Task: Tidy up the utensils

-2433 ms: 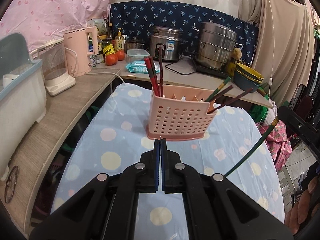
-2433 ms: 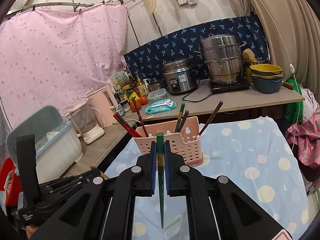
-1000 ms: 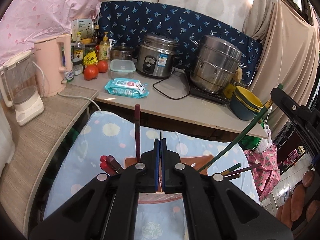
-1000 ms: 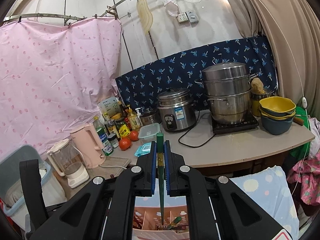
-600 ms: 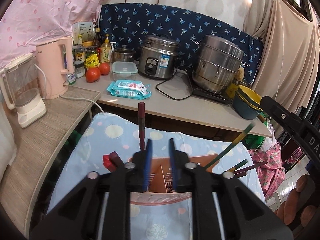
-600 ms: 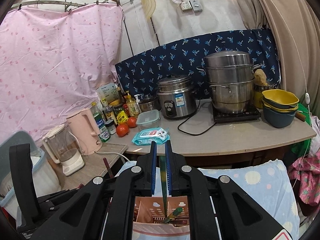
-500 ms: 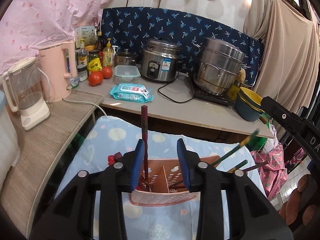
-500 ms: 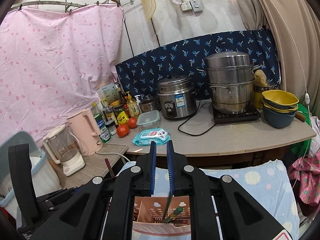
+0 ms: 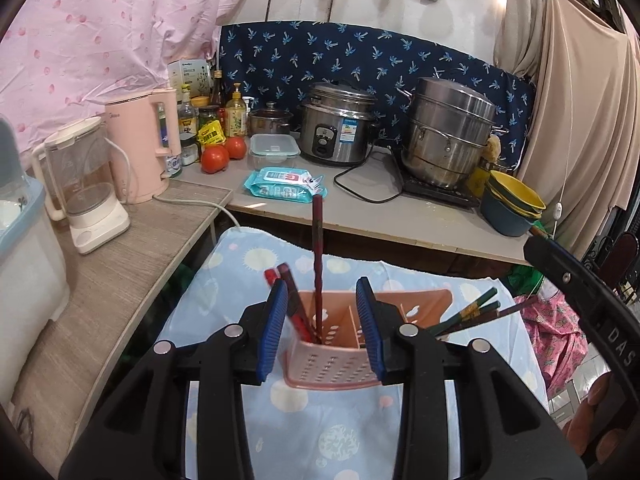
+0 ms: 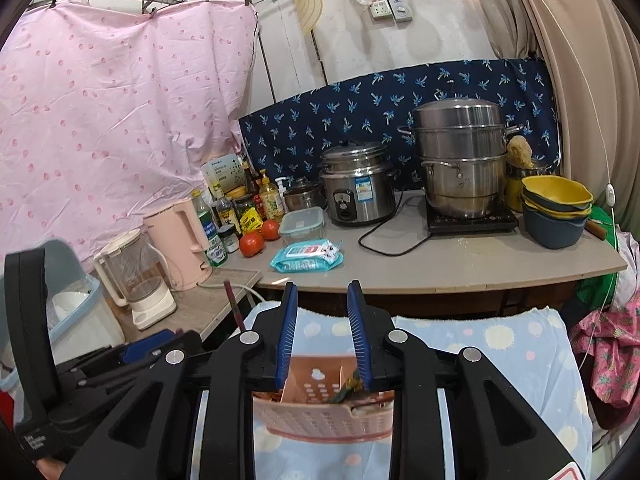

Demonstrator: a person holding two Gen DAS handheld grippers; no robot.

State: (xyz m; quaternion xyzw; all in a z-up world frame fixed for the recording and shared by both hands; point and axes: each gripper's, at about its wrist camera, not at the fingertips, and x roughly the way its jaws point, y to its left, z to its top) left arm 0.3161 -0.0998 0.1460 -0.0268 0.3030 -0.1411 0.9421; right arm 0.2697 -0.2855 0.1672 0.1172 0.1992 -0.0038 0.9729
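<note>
On the blue tablecloth with pale sun-shaped dots (image 9: 224, 312) sits the pink perforated plastic utensil caddy (image 9: 332, 364), right in front of both tools. Left gripper (image 9: 322, 326) hovers just above it, blue-padded jaws parted partway and gripping nothing; the pads frame the caddy's near-left compartment without touching anything. Between them in that view, a dark reddish-brown chopstick (image 9: 317, 260) stands almost upright in the caddy, with red chopsticks (image 9: 286, 300) leaning left beside it. Green and dark chopsticks (image 9: 474, 312) fan out over the caddy's right end.

Right gripper (image 10: 322, 332) is over the caddy too, its jaws opening at this moment, nothing pressed between the pads. Just below them, a green chopstick with a patterned tip (image 10: 346, 388) lies tilted inside the caddy's right-hand section, free of the pads.

Behind the table, a steel rice cooker (image 9: 336, 128) and stacked steel steamer pot (image 9: 448, 136) sit on the counter.
</note>
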